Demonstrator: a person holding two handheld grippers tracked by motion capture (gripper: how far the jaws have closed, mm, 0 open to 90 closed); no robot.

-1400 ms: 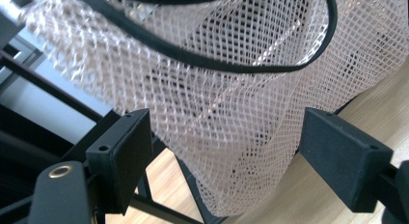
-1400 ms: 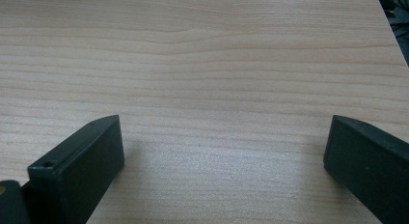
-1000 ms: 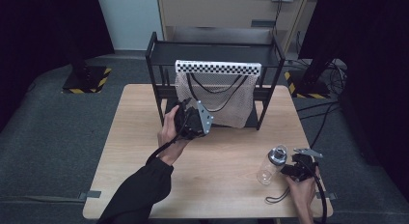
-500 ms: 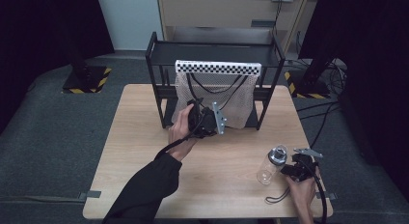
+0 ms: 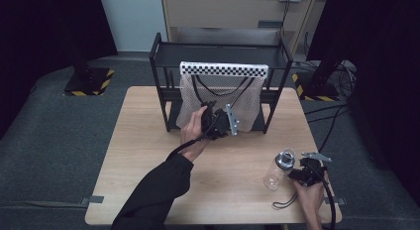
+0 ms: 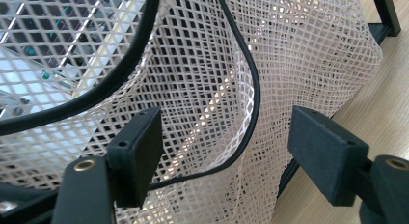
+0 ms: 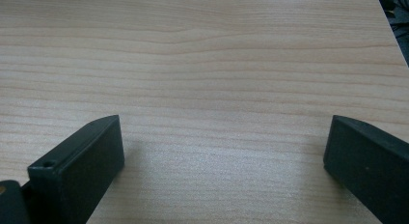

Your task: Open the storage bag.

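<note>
A white mesh bag (image 5: 218,93) with black cord handles (image 6: 251,89) hangs from the top of a black metal rack (image 5: 161,81). A clear plastic bottle (image 5: 280,168) with a dark cap stands near the wooden table's (image 5: 148,141) right front.

White mesh bag (image 6: 299,45); matt wood table (image 7: 202,64).
</note>
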